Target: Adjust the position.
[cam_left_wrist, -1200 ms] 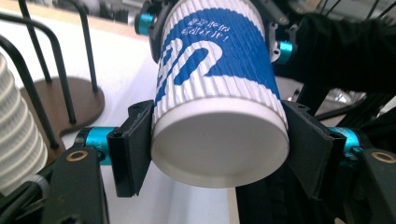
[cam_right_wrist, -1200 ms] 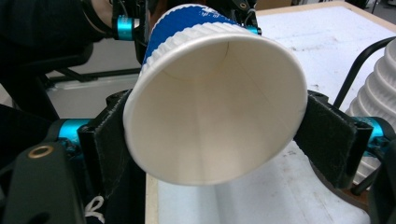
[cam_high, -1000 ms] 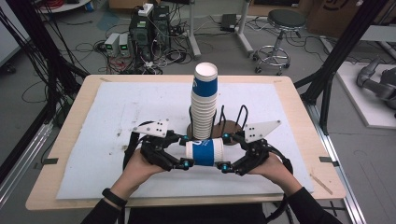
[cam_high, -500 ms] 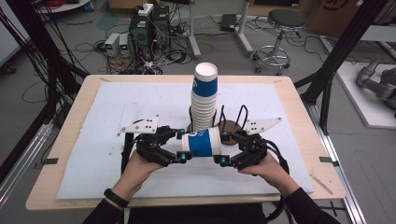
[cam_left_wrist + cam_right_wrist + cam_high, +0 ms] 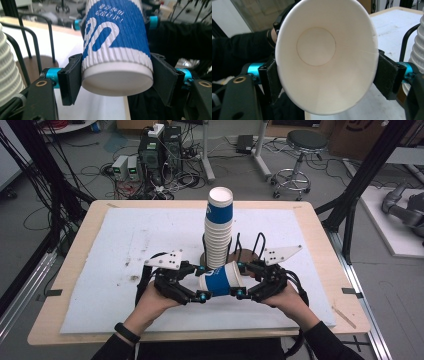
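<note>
Two hand-held tools meet over the near middle of the counter (image 5: pixel 125 250), one paper cup (image 5: pixel 222 279) lying sideways between them. The left tool (image 5: pixel 202 282) is clamped on the cup's base end; in the left gripper view its black pads press both sides of the ribbed blue-and-white wall (image 5: pixel 117 47). The right tool (image 5: pixel 239 279) sits at the cup's open mouth. Its jaws have just been closing, and in the right gripper view the white rim (image 5: pixel 327 56) is squeezed to an oval between the two pads, which touch it on either side. The cup hangs above the counter, its mouth turned toward the right hand (image 5: pixel 285 297), its base toward the left hand (image 5: pixel 152 302).

Just behind the tools stands a tall stack of the same cups (image 5: pixel 219 230), upright on a round brown base with black wire loops (image 5: pixel 250 247) rising around it. The stack leans slightly. A white mat (image 5: pixel 150 235) covers most of the counter. Beyond the far edge, cables, boxes of electronics (image 5: pixel 155 150) and a stool (image 5: pixel 302 150) stand on the floor.
</note>
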`<action>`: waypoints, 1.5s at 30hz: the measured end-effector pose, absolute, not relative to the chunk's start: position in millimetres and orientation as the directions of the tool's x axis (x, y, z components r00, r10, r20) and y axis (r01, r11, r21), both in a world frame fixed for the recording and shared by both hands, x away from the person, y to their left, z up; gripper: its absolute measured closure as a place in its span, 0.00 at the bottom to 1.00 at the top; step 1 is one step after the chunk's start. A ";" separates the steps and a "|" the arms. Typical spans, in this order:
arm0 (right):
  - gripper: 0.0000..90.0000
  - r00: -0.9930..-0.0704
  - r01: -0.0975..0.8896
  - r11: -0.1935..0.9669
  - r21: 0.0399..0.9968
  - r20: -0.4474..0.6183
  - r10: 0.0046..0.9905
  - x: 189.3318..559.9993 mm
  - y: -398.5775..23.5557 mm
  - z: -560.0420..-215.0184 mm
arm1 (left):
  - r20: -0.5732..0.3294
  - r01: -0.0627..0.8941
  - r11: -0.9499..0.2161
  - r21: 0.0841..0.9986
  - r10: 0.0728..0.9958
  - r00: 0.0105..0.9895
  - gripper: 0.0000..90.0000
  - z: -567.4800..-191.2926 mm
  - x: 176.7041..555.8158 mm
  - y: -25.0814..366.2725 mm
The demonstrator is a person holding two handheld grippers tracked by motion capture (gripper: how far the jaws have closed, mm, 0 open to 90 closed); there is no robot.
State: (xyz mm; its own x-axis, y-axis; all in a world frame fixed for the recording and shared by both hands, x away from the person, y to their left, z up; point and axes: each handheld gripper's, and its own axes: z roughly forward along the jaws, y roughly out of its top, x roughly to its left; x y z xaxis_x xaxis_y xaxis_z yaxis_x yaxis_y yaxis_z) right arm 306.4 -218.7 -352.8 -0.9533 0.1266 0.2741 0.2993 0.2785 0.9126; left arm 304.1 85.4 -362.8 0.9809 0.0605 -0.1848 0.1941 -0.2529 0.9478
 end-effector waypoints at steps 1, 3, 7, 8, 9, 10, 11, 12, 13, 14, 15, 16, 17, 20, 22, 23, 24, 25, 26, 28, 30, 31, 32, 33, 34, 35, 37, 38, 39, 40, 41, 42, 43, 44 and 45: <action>0.25 -0.956 0.290 0.294 0.911 0.263 0.131 306.0 -218.1 -352.5 | -0.191 0.200 -0.280 0.939 0.057 0.980 0.33 -362.6 304.6 84.4; 0.25 -0.962 0.271 0.329 0.905 0.240 0.134 305.0 -216.6 -351.6 | -0.183 0.194 -0.323 0.926 0.066 0.981 0.32 -361.6 303.9 82.6; 0.25 -0.974 0.223 0.417 0.881 0.180 0.141 301.8 -213.1 -349.2 | -0.150 0.165 -0.426 0.889 0.070 0.986 0.27 -359.8 301.0 76.4; 0.26 -0.976 0.213 0.438 0.873 0.171 0.134 300.2 -211.9 -347.9 | -0.138 0.155 -0.450 0.880 0.070 0.988 0.27 -360.1 300.2 74.2; 0.26 -0.976 0.213 0.438 0.873 0.171 0.134 300.2 -211.9 -347.9 | -0.137 0.156 -0.467 0.870 0.074 0.988 0.27 -360.9 299.2 71.8; 0.26 -0.978 0.207 0.448 0.870 0.166 0.129 299.5 -210.7 -347.5 | -0.133 0.151 -0.488 0.860 0.073 0.988 0.27 -361.9 298.6 69.2; 0.25 -0.979 0.198 0.465 0.863 0.155 0.128 298.6 -209.7 -347.1 | -0.128 0.145 -0.505 0.851 0.069 0.989 0.27 -363.1 297.9 66.7; 0.25 -0.981 0.188 0.473 0.861 0.146 0.125 297.8 -208.3 -347.1 | -0.127 0.138 -0.516 0.845 0.056 0.990 0.30 -364.4 297.2 64.8; 0.23 -0.984 0.174 0.481 0.860 0.132 0.119 296.2 -206.7 -347.4 | -0.112 0.121 -0.524 0.843 0.049 0.993 0.34 -365.7 296.6 62.7; 0.21 -0.984 0.173 0.477 0.862 0.130 0.122 295.9 -206.6 -347.5 | -0.112 0.121 -0.524 0.843 0.049 0.993 0.34 -365.7 296.6 62.7; 0.20 -0.982 0.180 0.465 0.867 0.133 0.132 296.0 -207.1 -347.3 | -0.116 0.124 -0.493 0.861 0.046 0.992 0.34 -365.9 297.9 64.6; 0.20 -0.981 0.186 0.449 0.874 0.140 0.134 296.2 -208.2 -347.0 | -0.116 0.124 -0.493 0.861 0.046 0.992 0.34 -365.9 297.9 64.6; 0.20 -0.979 0.196 0.429 0.882 0.148 0.143 296.6 -209.3 -346.8 | -0.116 0.124 -0.476 0.871 0.047 0.992 0.34 -365.2 298.9 66.8; 0.20 -0.972 0.222 0.385 0.896 0.175 0.154 298.8 -213.1 -346.9 | -0.119 0.132 -0.424 0.896 0.058 0.991 0.34 -363.0 300.6 73.0; 0.20 -0.970 0.233 0.355 0.905 0.187 0.158 300.1 -215.9 -346.2 | -0.117 0.136 -0.380 0.915 0.073 0.990 0.34 -362.7 302.3 79.0; 0.20 -0.967 0.240 0.343 0.908 0.194 0.164 300.7 -217.4 -345.6 | -0.117 0.136 -0.380 0.915 0.073 0.990 0.34 -362.7 302.3 79.0; 0.20 -0.967 0.240 0.343 0.908 0.194 0.164 300.7 -217.4 -345.6 | -0.121 0.142 -0.358 0.923 0.080 0.989 0.34 -362.5 302.6 81.2; 0.20 -0.965 0.248 0.331 0.910 0.202 0.167 302.1 -220.8 -344.7 | -0.121 0.143 -0.340 0.929 0.084 0.989 0.34 -361.9 303.6 83.9; 0.20 -0.963 0.256 0.323 0.911 0.211 0.169 302.6 -222.2 -344.9 | -0.133 0.155 -0.313 0.937 0.091 0.987 0.34 -361.5 303.9 85.8; 0.20 -0.960 0.264 0.310 0.913 0.218 0.174 303.4 -222.7 -345.7 | -0.149 0.168 -0.270 0.948 0.089 0.985 0.34 -361.1 304.9 88.6; 0.20 -0.952 0.294 0.287 0.912 0.252 0.173 304.1 -221.6 -347.8 | -0.157 0.174 -0.243 0.954 0.085 0.984 0.34 -361.6 305.2 89.4; 0.20 -0.949 0.303 0.269 0.914 0.263 0.175 304.5 -220.3 -349.1 | -0.164 0.179 -0.229 0.957 0.081 0.983 0.34 -362.4 305.1 88.9; 0.20 -0.941 0.329 0.235 0.915 0.296 0.167 304.4 -216.6 -352.0 | -0.172 0.184 -0.219 0.958 0.074 0.982 0.34 -363.3 305.3 87.9; 0.20 -0.941 0.329 0.235 0.915 0.296 0.167 304.4 -216.6 -352.0 | -0.172 0.183 -0.220 0.958 0.071 0.983 0.34 -364.2 305.2 86.6; 0.20 -0.937 0.340 0.216 0.915 0.309 0.163 304.0 -214.6 -353.4 | -0.173 0.184 -0.219 0.958 0.070 0.982 0.34 -365.2 304.6 85.1; 0.20 -0.933 0.351 0.189 0.917 0.327 0.149 302.9 -212.4 -354.9 | -0.172 0.183 -0.225 0.957 0.070 0.983 0.34 -366.0 304.7 84.4; 0.20 -0.932 0.355 0.178 0.918 0.333 0.141 302.7 -211.6 -355.2 | -0.166 0.179 -0.246 0.953 0.073 0.983 0.34 -367.9 304.2 82.1; 0.20 -0.929 0.363 0.154 0.919 0.345 0.133 302.2 -210.7 -355.3 | -0.159 0.173 -0.258 0.951 0.072 0.985 0.34 -368.4 304.0 81.0; 0.23 -0.928 0.368 0.147 0.918 0.352 0.125 302.2 -210.5 -355.3 | -0.160 0.172 -0.263 0.949 0.067 0.985 0.34 -368.9 303.5 79.8; 0.25 -0.929 0.367 0.141 0.919 0.354 0.113 302.9 -210.5 -355.5 | -0.160 0.173 -0.263 0.949 0.068 0.985 0.34 -369.2 303.3 78.9; 0.26 -0.931 0.361 0.144 0.921 0.347 0.116 302.7 -210.8 -355.2 | -0.159 0.172 -0.265 0.949 0.069 0.985 0.34 -369.5 303.1 78.3; 0.26 -0.931 0.361 0.144 0.921 0.347 0.116 302.7 -210.8 -355.2 | -0.161 0.174 -0.266 0.948 0.070 0.984 0.34 -369.7 303.3 78.1; 0.27 -0.932 0.359 0.148 0.922 0.344 0.115 303.4 -211.3 -355.3 | -0.164 0.177 -0.267 0.947 0.070 0.984 0.34 -370.1 303.3 77.8; 0.28 -0.932 0.358 0.153 0.921 0.344 0.114 303.8 -211.7 -355.2 | -0.163 0.177 -0.275 0.945 0.072 0.984 0.34 -370.3 303.3 77.3; 0.28 -0.935 0.353 0.173 0.920 0.337 0.116 304.1 -211.7 -354.8 | -0.164 0.179 -0.287 0.941 0.075 0.984 0.33 -370.3 302.9 76.4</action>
